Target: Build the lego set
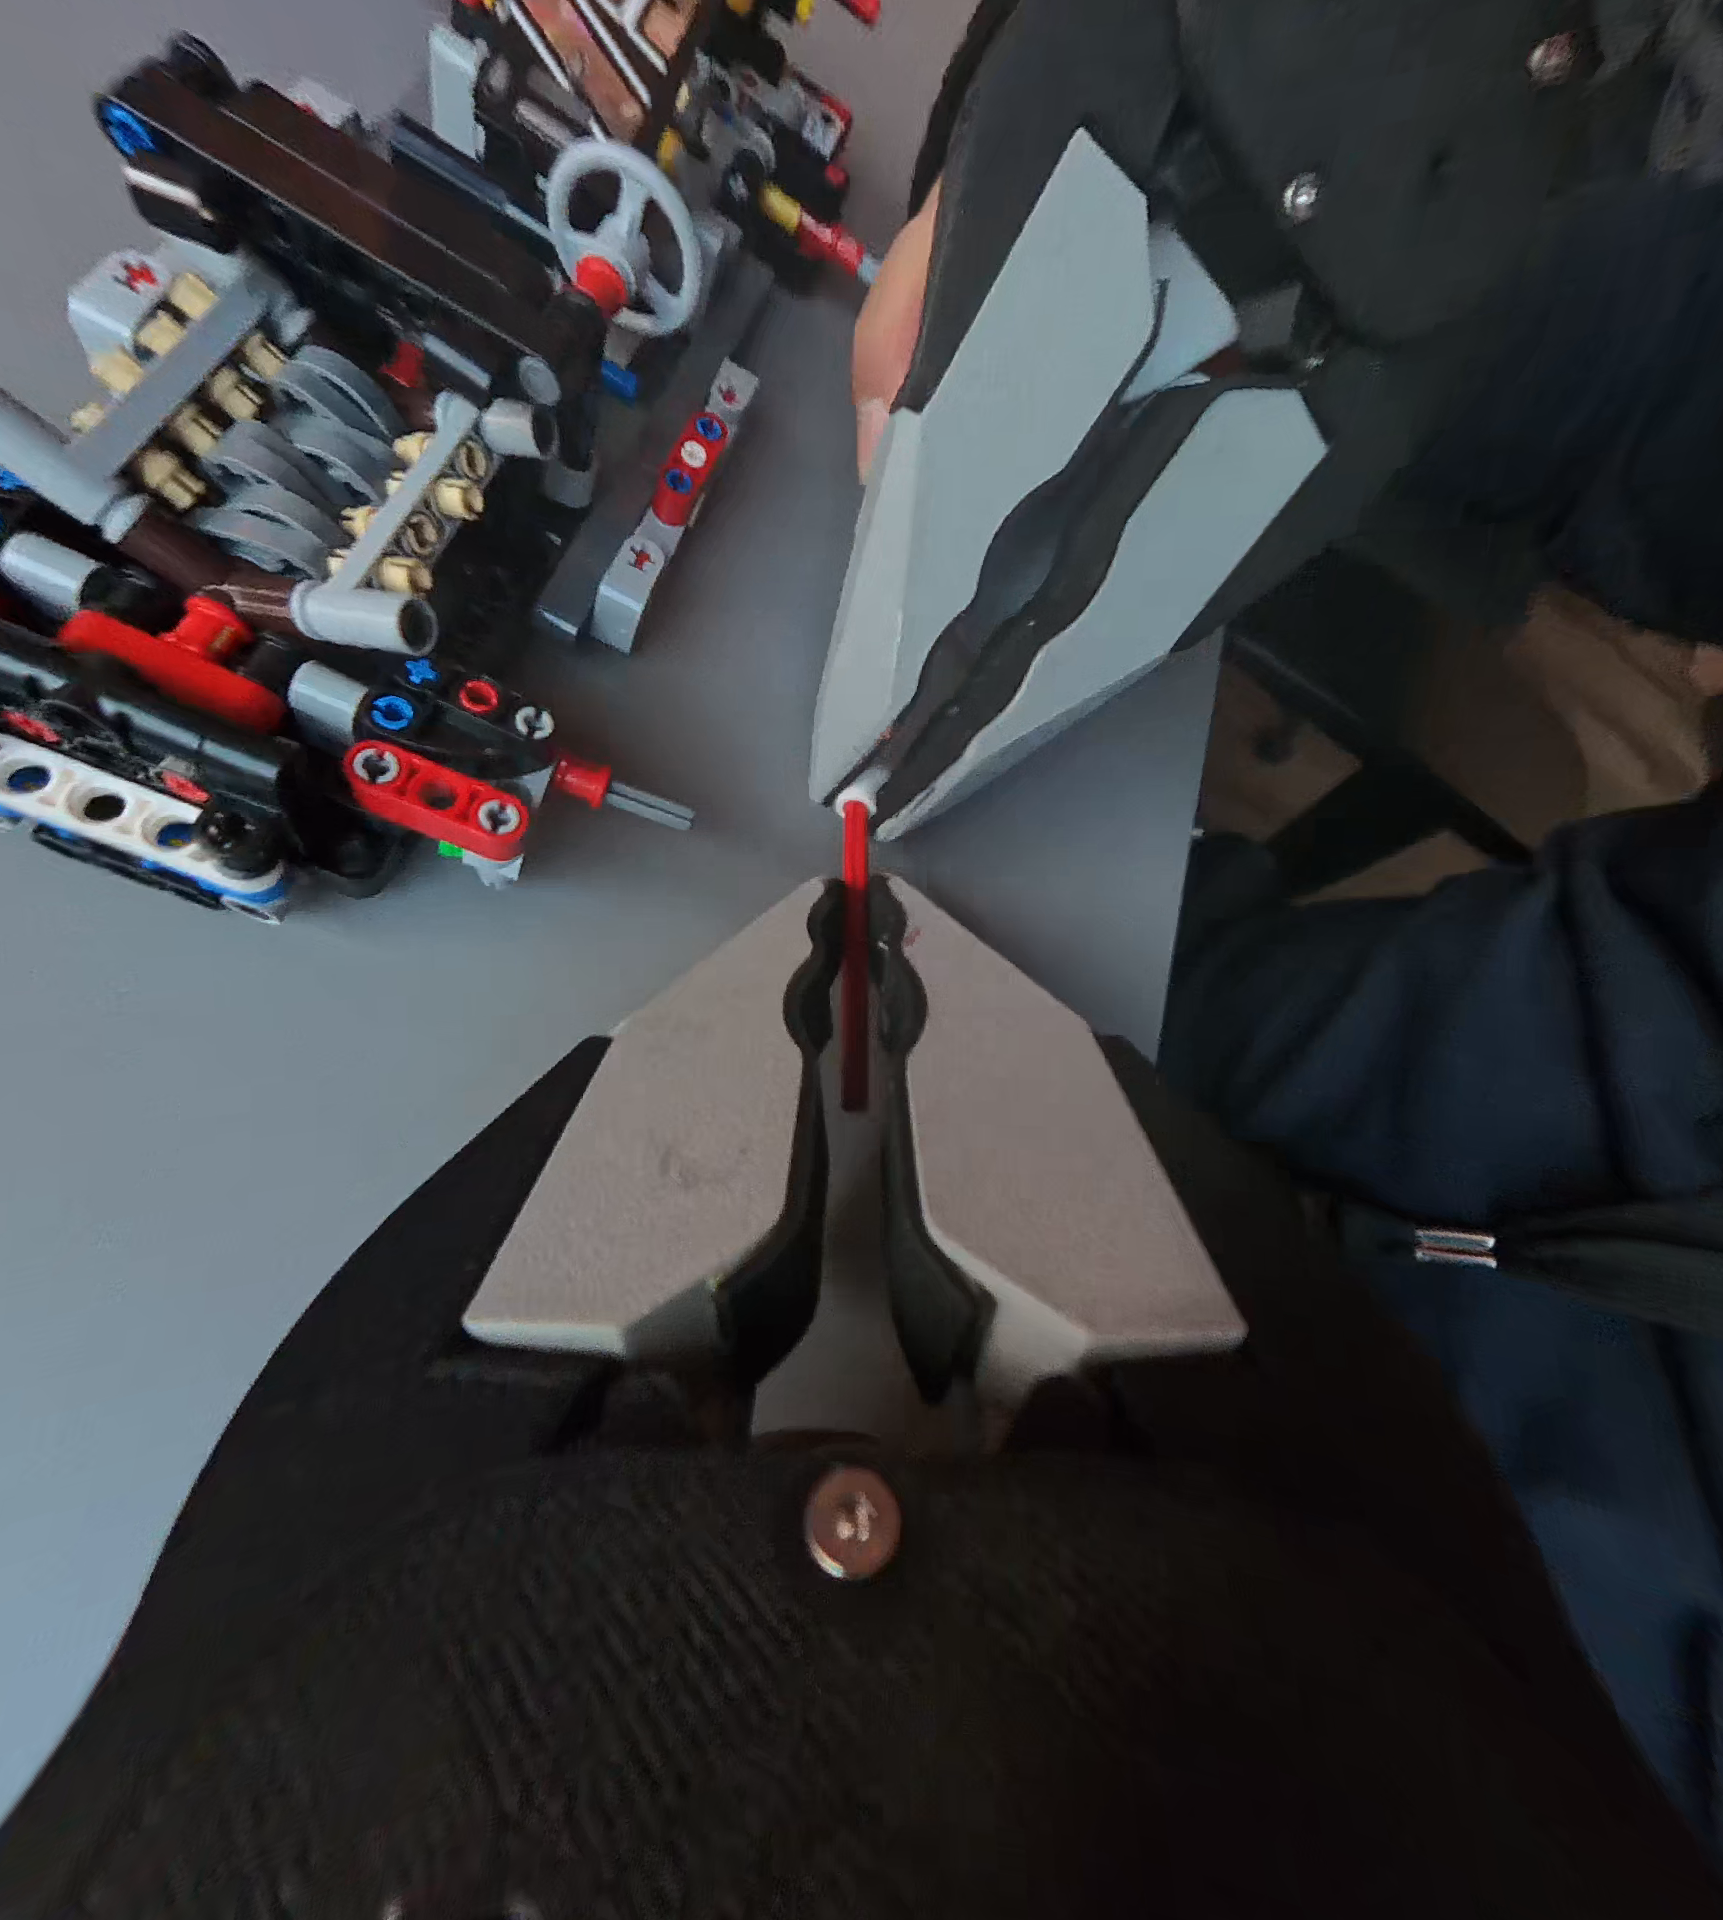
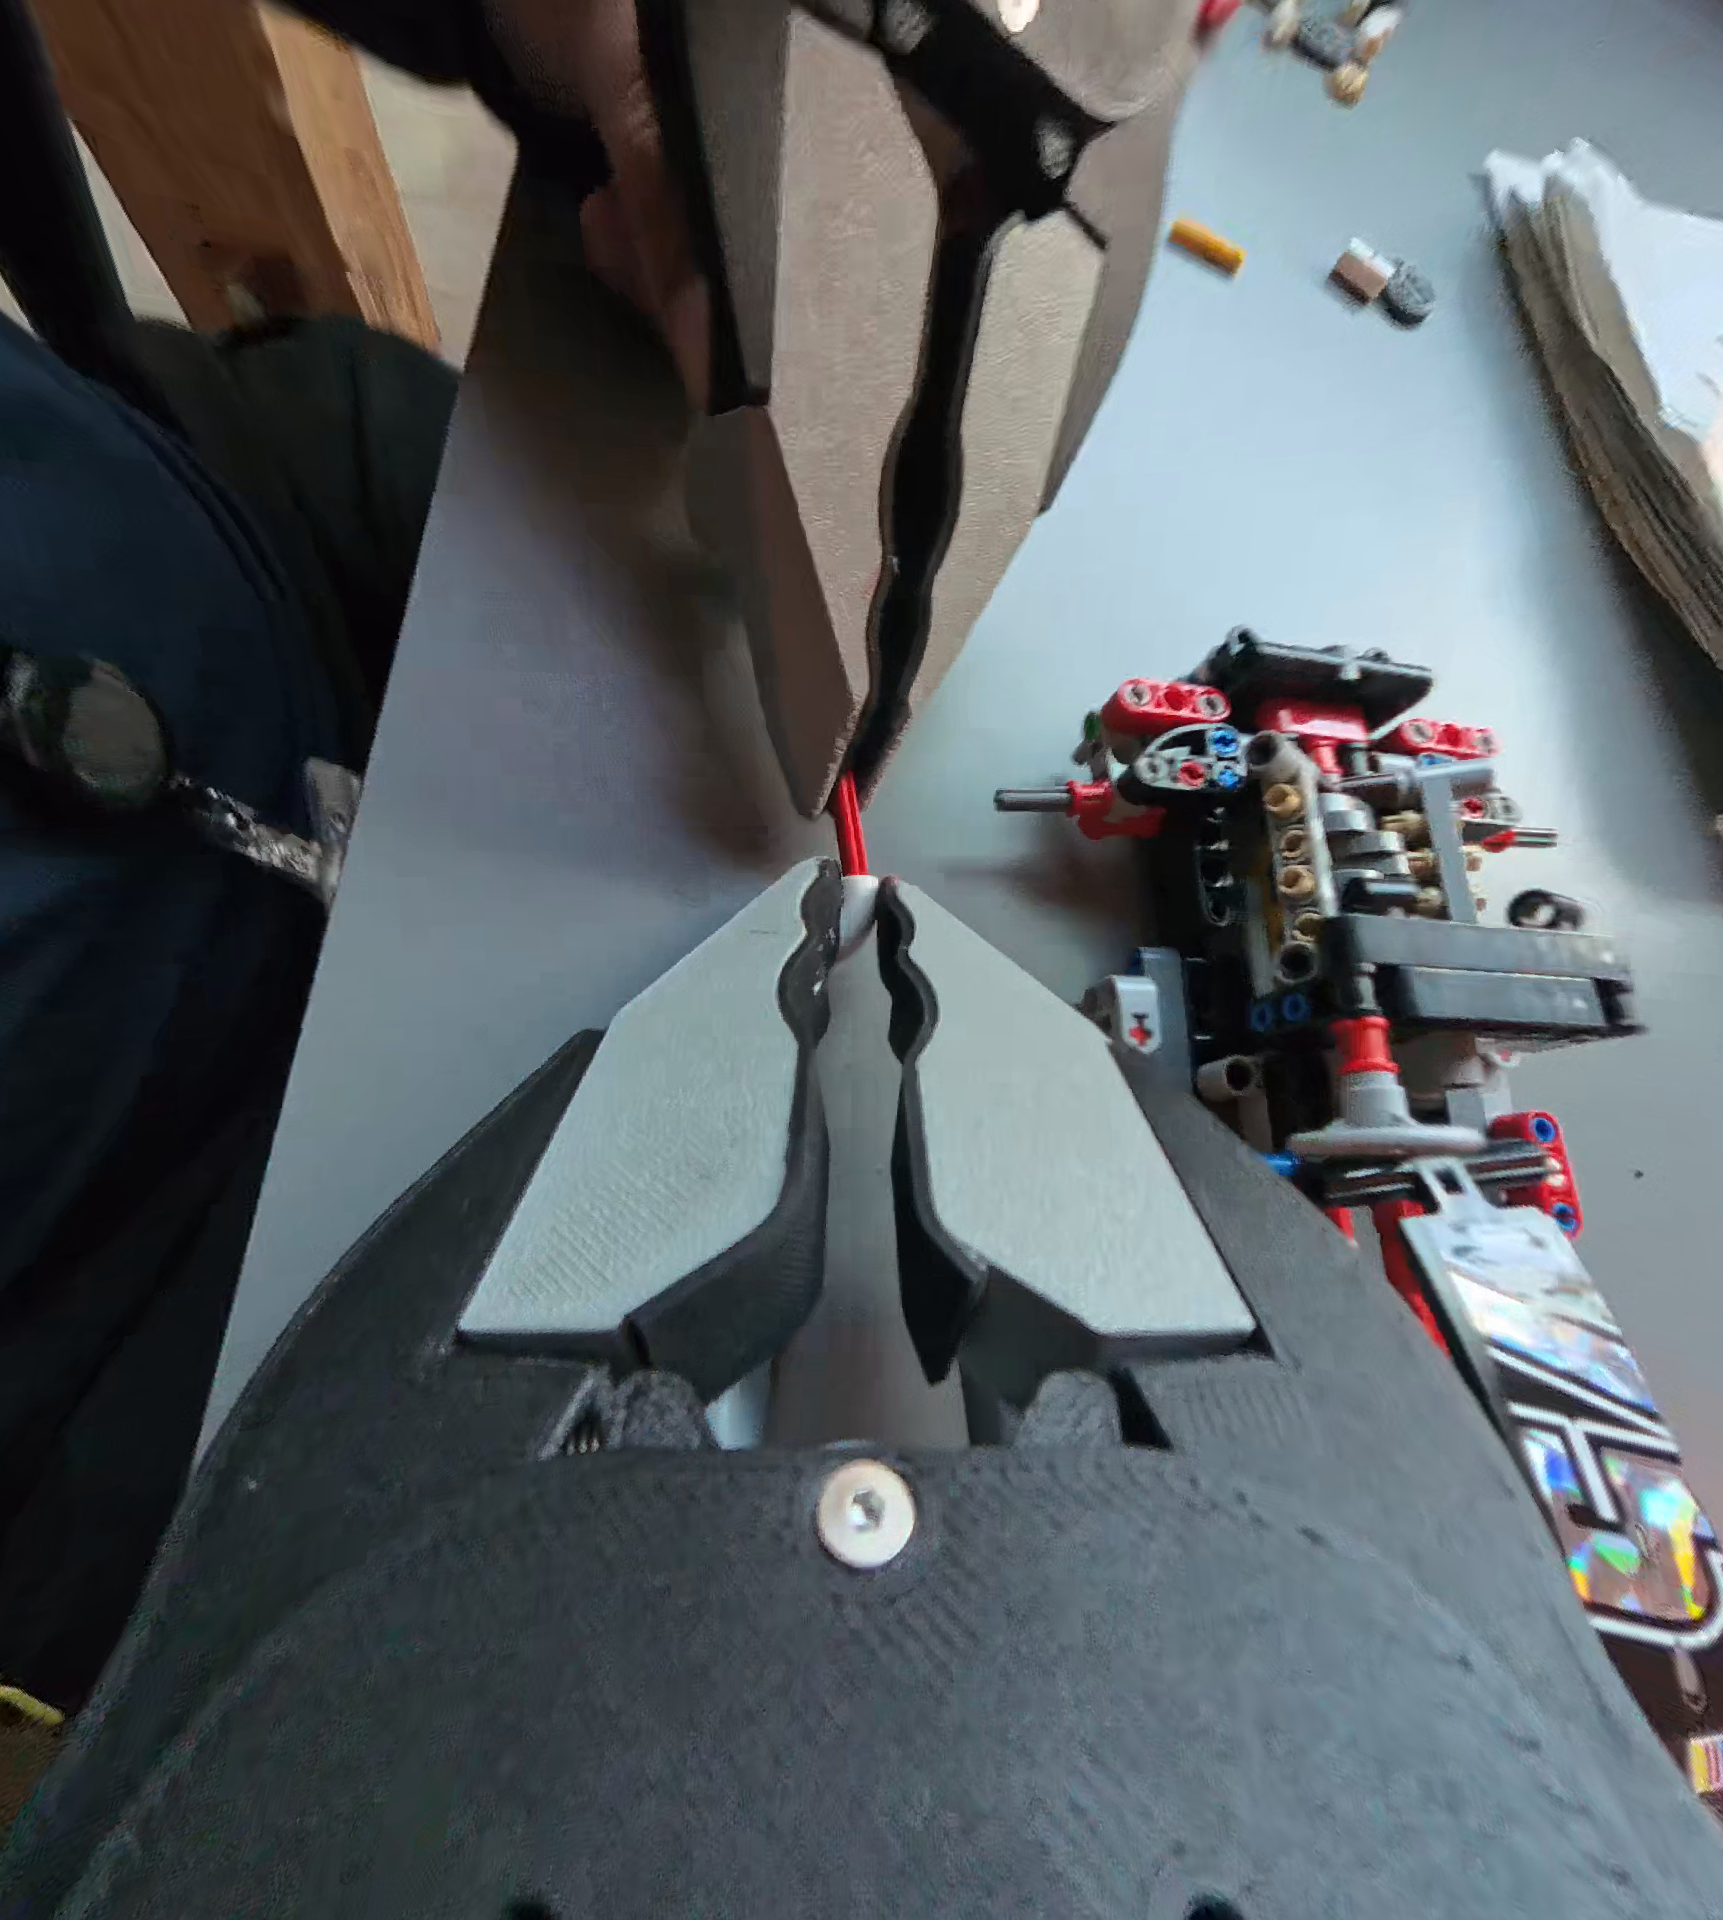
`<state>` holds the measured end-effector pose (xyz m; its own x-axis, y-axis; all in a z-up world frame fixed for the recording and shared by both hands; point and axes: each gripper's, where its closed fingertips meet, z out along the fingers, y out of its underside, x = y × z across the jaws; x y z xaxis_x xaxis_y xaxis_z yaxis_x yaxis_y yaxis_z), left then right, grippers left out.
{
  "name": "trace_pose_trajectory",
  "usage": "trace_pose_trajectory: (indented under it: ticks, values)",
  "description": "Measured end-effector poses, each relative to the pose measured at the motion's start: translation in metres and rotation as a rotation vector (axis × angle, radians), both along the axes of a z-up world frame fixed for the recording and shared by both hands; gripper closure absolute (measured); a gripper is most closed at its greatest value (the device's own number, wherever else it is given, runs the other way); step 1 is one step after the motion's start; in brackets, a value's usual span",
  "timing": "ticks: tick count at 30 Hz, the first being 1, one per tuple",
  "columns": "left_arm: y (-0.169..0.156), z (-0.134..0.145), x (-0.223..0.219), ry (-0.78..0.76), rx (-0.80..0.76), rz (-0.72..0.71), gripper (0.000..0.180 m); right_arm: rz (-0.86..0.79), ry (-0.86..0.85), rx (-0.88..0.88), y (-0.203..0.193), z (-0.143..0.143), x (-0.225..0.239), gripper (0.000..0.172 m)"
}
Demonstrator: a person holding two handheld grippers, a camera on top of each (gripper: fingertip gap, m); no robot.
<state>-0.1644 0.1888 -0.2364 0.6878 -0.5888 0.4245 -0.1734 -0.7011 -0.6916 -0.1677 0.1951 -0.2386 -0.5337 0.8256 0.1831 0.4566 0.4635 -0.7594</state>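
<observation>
A thin red rod (image 1: pixel 855 987) is pinched lengthwise between the pressed-together black pads of the left gripper (image 1: pixel 855 894), which is held low over the grey table (image 1: pixel 213 1143) and pointed at the other gripper. The right gripper (image 2: pixel 862 894) is aimed back from the opposite side, tip to tip, its fingers clamped on a small white sleeve (image 2: pixel 859 902) into which the rod's far end runs. The half-built toy car (image 1: pixel 244 520) of plastic bricks lies on the table just beside the meeting tips, with a thick open book (image 2: pixel 1667 468) farther off.
</observation>
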Motion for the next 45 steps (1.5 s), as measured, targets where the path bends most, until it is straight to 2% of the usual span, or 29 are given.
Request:
trace_pose_trajectory:
  ticks: [4,7,11,19,26,29,30,33,37,39,42,45]
  values:
    - [0.0,0.008,-0.001,-0.076,0.009,-0.009,0.179,0.013,0.033,-0.127,0.0,0.014,0.0,0.166]
    - [-0.002,-0.002,-0.009,0.066,0.044,-0.041,0.179,0.025,0.049,-0.127,-0.001,0.016,0.001,0.161]
    - [-0.003,-0.009,-0.012,0.126,0.043,-0.05,0.179,0.011,0.047,-0.117,0.002,0.014,0.003,0.167]
    - [-0.002,-0.009,-0.018,0.066,-0.013,-0.01,0.179,-0.042,-0.055,-0.166,0.013,0.004,0.004,0.153]
    - [-0.005,-0.009,-0.021,0.102,0.016,-0.009,0.178,-0.113,0.035,-0.22,0.019,0.019,0.005,0.153]
    - [-0.007,-0.009,-0.021,0.102,0.015,-0.017,0.178,-0.259,-0.083,-0.215,0.031,0.001,0.008,0.168]
    - [-0.008,-0.009,-0.021,0.097,0.01,-0.017,0.178,-0.309,-0.153,-0.235,0.033,-0.007,0.01,0.166]
    - [-0.009,-0.009,-0.02,0.087,0.003,-0.02,0.178,-0.365,-0.214,-0.417,0.023,-0.001,0.011,0.166]
    - [-0.01,-0.009,-0.019,0.117,0.031,-0.028,0.179,-0.476,-0.24,-0.489,0.032,-0.004,0.015,0.172]
    - [-0.01,-0.01,-0.018,0.131,0.043,-0.027,0.179,-0.491,-0.285,-0.553,0.028,-0.007,0.018,0.172]
    - [-0.012,-0.01,-0.018,0.148,0.056,-0.03,0.178,-0.515,-0.282,-0.559,0.028,-0.005,0.021,0.171]
    - [-0.015,-0.01,-0.019,0.165,0.071,-0.039,0.178,-0.436,-0.219,-0.521,0.016,0.01,0.026,0.16]
